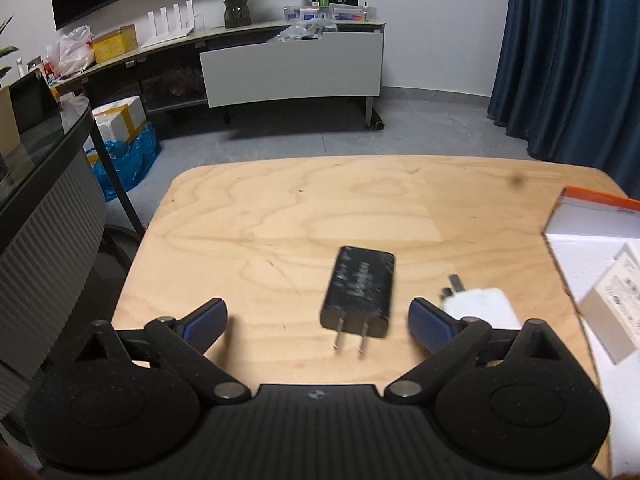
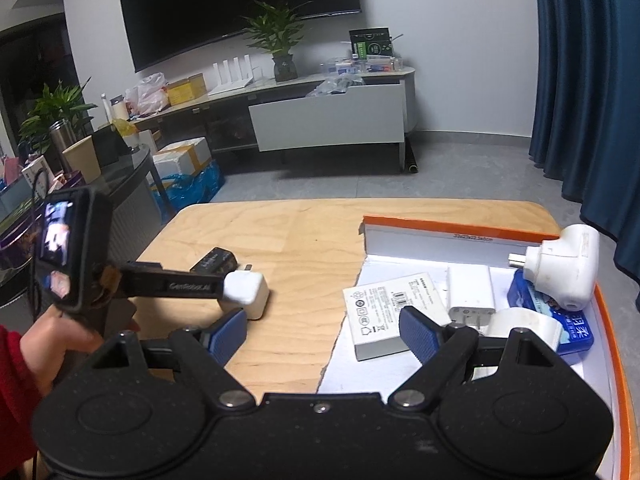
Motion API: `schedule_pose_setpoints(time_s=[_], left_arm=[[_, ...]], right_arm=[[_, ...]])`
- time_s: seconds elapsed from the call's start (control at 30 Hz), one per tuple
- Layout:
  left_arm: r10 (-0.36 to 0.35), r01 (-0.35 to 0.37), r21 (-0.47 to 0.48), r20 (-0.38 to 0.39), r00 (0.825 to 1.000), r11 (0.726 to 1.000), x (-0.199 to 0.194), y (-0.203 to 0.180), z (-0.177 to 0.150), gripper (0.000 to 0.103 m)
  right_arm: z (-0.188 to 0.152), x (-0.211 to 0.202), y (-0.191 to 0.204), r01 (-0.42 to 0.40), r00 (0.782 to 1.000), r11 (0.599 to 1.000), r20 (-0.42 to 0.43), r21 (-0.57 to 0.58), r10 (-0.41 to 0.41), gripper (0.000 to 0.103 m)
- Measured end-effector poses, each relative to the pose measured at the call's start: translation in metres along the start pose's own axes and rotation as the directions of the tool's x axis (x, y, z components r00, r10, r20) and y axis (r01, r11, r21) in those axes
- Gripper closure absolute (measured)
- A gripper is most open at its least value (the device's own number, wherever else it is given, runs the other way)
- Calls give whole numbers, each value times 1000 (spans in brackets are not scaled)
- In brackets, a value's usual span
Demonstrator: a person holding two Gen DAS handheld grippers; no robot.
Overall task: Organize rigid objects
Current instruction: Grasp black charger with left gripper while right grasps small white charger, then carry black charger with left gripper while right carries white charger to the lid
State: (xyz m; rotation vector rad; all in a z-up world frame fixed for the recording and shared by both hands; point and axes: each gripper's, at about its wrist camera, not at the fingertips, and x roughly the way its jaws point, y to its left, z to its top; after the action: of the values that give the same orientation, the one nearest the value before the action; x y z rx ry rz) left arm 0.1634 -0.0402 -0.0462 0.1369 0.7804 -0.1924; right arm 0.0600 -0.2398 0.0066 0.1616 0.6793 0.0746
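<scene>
- The left tool [image 1: 318, 322] is spread wide and holds nothing; the black charger [image 1: 359, 292] lies flat on the bench [image 1: 260, 216] between its blue pads, touching neither, prongs toward the near edge.
- A white charger [image 1: 478, 306] sits on the bench just right of the black one, beside the left tool's right pad.
- The right tool [image 2: 322, 330] is also wide and empty, poised over the near left edge of the orange-rimmed tray [image 2: 440, 226].
- In the tray lie a flat white box [image 2: 380, 312], a white adapter [image 2: 470, 294], a blue tin [image 2: 560, 316] and a bulky white plug [image 2: 564, 268] resting on the tin.
</scene>
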Motion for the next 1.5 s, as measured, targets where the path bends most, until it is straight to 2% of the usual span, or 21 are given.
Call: schedule_pose_setpoints(time_s=[0.03, 0.1, 0.2, 0.3, 0.33, 0.37, 0.4, 0.5, 0.57, 0.77, 0.87, 0.97, 1.03, 1.07, 1.1, 1.13, 1.3, 1.5], left_arm=[[-3, 3, 8, -4, 1000, 1000, 4, 0, 2, 8], [-14, 14, 10, 1, 1000, 1000, 7, 2, 4, 8], [-40, 39, 16, 21, 999, 999, 8, 4, 5, 17], [-80, 77, 50, 42, 996, 996, 7, 1, 5, 36], [-96, 92, 68, 48, 994, 993, 7, -1, 5, 47], [-109, 104, 82, 52, 993, 991, 6, -2, 5, 53], [-114, 109, 91, 53, 992, 990, 5, -3, 4, 66], [-113, 109, 87, 51, 992, 990, 3, -1, 1, 67], [-95, 92, 49, 42, 995, 994, 0, 5, 0, 67], [-37, 38, -33, 49, 998, 999, -21, 26, -5, 67], [-15, 18, -70, 46, 999, 997, -30, 32, -7, 67], [-8, 13, -95, 56, 998, 995, -37, 35, -9, 67], [-4, 12, -114, 64, 998, 993, -40, 37, -8, 67], [1, 6, -115, 66, 998, 993, -42, 36, -8, 67], [0, 8, -115, 68, 998, 993, -43, 36, -9, 67], [-6, 14, -118, 69, 998, 993, -44, 36, -9, 67], [-11, 22, -138, 79, 997, 990, -53, 35, -12, 67], [-8, 21, -152, 85, 996, 988, -74, 29, -14, 67]], right_arm=[[0, 1, 2, -3, 1000, 1000, 0, -2, 3, 4], [0, 4, 5, -8, 1000, 1000, -4, -7, 8, 4], [1, 9, 11, -24, 1000, 1000, -12, -8, 23, 4], [3, 17, 18, -33, 999, 999, -20, -16, 32, 4], [4, 21, 20, -34, 999, 999, -24, -15, 34, 4], [5, 25, 22, -39, 999, 999, -29, -9, 38, 4], [6, 28, 24, -45, 998, 999, -32, -1, 45, 4], [10, 39, 32, -54, 997, 998, -59, 15, 54, 4], [13, 45, 37, -71, 995, 997, -64, 14, 72, 4], [19, 87, 60, -58, 992, 998, -112, -11, 56, 6], [20, 110, 72, -30, 988, 999, -149, -23, 26, 12], [19, 128, 81, -3, 987, 999, -164, -39, -3, 15], [17, 139, 86, 8, 984, 999, -176, -54, -17, 24], [16, 143, 88, 22, 985, 997, -168, -69, -33, 33], [15, 145, 91, 40, 987, 995, -153, -92, -53, 47], [16, 146, 92, 47, 988, 993, -141, -105, -62, 52], [16, 132, 88, 46, 991, 993, -120, -108, -59, 52], [14, 91, 89, 1, 996, 994, -91, -108, -11, 52]])
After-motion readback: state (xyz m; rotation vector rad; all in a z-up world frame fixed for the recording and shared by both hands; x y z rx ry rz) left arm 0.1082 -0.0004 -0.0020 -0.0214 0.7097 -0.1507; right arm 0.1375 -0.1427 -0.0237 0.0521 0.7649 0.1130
